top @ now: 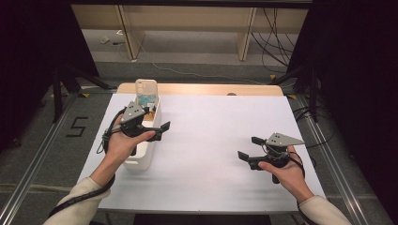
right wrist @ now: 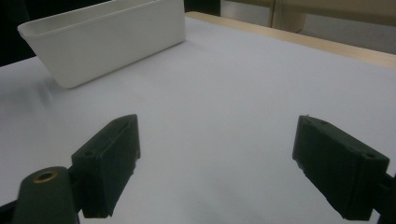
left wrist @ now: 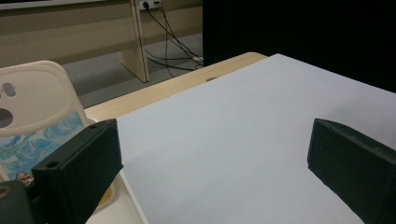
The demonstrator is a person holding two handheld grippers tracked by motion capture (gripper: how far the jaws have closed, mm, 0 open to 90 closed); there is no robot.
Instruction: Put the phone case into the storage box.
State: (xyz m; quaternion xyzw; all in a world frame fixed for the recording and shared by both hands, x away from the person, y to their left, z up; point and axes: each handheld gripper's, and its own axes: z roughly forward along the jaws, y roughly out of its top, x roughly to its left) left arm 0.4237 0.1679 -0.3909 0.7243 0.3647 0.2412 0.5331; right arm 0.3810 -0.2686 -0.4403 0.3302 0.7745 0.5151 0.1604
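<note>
Forearms in pale sleeves enter from the bottom of the high view, each hand holding a gripper. Left gripper point(top: 157, 131) hangs over the white bin point(top: 143, 159) at the left of the white table point(top: 211, 140), jaws wide apart with nothing between them. A cream phone case point(top: 145, 87) stands upright in the bin's far end, a blue patterned card point(left wrist: 42, 140) just in front of it. Right gripper point(top: 248, 147) sits well apart over bare tabletop, jaws spread and empty. Beyond the table lie cables point(top: 272, 37) and wooden shelf legs point(top: 246, 40)
</note>
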